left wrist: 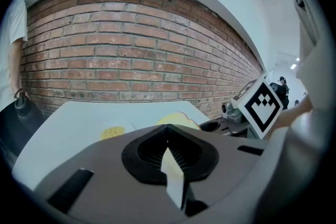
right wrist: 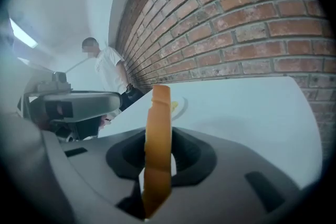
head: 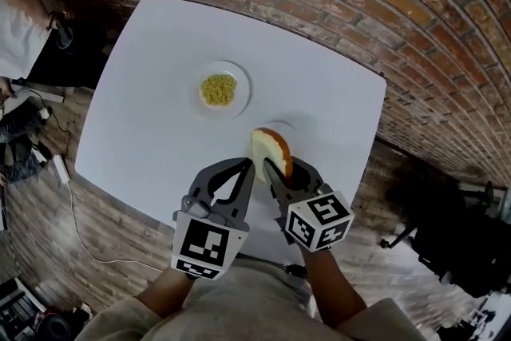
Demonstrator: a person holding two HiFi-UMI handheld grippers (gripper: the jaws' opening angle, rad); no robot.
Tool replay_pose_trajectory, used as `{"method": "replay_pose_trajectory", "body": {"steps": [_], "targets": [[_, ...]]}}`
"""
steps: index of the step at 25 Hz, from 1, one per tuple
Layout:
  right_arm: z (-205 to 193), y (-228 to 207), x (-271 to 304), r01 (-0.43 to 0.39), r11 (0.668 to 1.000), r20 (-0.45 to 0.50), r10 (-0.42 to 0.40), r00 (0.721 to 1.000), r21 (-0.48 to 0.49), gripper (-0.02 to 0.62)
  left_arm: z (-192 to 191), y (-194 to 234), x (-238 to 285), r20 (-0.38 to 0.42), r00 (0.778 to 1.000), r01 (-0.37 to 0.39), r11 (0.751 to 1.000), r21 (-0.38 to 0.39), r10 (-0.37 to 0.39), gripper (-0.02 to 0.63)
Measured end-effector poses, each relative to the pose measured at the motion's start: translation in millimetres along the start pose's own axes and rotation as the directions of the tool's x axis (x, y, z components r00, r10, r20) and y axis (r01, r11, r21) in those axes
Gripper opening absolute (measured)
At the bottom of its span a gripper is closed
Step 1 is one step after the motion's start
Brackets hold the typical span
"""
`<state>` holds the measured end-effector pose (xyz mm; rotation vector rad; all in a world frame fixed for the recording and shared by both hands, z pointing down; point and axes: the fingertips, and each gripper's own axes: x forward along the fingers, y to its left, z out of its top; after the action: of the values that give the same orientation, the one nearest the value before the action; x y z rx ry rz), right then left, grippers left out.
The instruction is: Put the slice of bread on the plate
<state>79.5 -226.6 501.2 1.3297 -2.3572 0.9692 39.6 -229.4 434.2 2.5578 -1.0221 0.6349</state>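
A slice of bread (head: 270, 146) with a brown crust stands on edge above the near half of the white table (head: 160, 132), and my right gripper (head: 275, 172) is shut on its lower part. In the right gripper view the bread (right wrist: 157, 139) rises edge-on between the jaws. Farther back and to the left lies a small white plate (head: 239, 104) with a heap of yellow crumbs (head: 218, 89) on it. My left gripper (head: 246, 165) hovers just left of the bread, jaws together and holding nothing. The left gripper view shows the bread (left wrist: 178, 119) and the plate (left wrist: 128, 126) beyond its shut jaws.
A brick wall (head: 359, 4) runs behind the table. A person in a white shirt (head: 16, 20) stands at the far left corner. Cables (head: 72, 204) lie on the wooden floor to the left, and dark equipment (head: 447, 235) stands to the right.
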Motion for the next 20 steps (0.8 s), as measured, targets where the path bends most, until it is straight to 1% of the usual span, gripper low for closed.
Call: {"method": "replay_pose_trajectory", "body": {"steps": [6, 14, 17, 20], "targets": [[-7, -2, 10, -0.071, 0.992, -0.055, 0.077, 0.996, 0.102, 0.095, -1, 4, -1, -0.002, 1.0, -0.012, 1.0, -0.015, 0.012, 0.009], [-10, -20, 17, -0.129, 0.965, -0.051, 0.144, 0.988, 0.228, 0.1, -6, 3, 0, -0.014, 1.0, -0.016, 1.0, -0.023, 0.015, 0.009], [-15, -26, 21, -0.128, 0.966, -0.07, 0.147, 0.987, 0.225, 0.101, -8, 1, 1, -0.02, 1.0, -0.015, 1.0, -0.023, 0.014, 0.011], [-20, -32, 24, -0.097, 0.979, -0.104, 0.117, 0.988, 0.181, 0.121, -9, 0, 1, -0.022, 1.0, -0.014, 1.0, -0.024, 0.014, 0.011]]}}
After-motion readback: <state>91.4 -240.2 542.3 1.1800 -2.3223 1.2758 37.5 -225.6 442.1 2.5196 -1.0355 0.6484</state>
